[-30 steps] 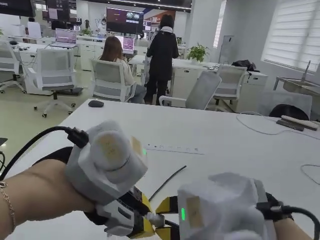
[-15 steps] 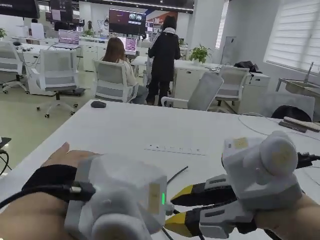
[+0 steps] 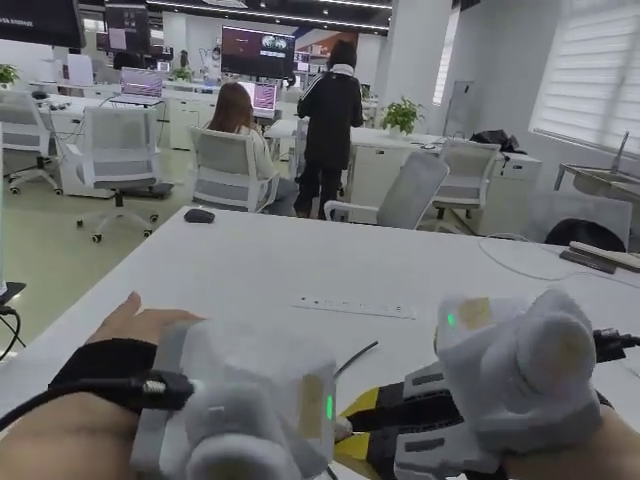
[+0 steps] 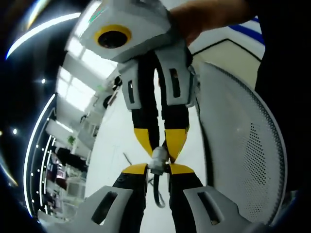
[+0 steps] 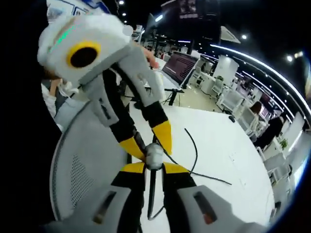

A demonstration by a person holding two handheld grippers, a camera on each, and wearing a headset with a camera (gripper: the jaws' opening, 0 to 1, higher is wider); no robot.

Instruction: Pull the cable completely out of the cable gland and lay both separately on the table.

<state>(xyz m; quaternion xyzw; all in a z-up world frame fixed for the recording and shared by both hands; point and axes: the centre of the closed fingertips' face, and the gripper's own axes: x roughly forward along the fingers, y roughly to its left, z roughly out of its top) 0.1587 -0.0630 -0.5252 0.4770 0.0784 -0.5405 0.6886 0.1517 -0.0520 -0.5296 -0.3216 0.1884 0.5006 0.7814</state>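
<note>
Jaws-wise, pinching cable gland with left gripper, cable with right gripper. Can spot its tail on table from right gripper view.

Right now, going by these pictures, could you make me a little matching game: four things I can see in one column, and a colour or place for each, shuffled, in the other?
Things
1. cable gland
2. cable
3. computer mouse
4. potted plant

Descriptions
A. green, in the office behind the table
B. black and thin, trailing across the white table
C. dark, near the table's far edge
D. pale, held where the left tongs and the right tongs meet

Pairs: 1-D, 2-B, 3-C, 4-A
</note>
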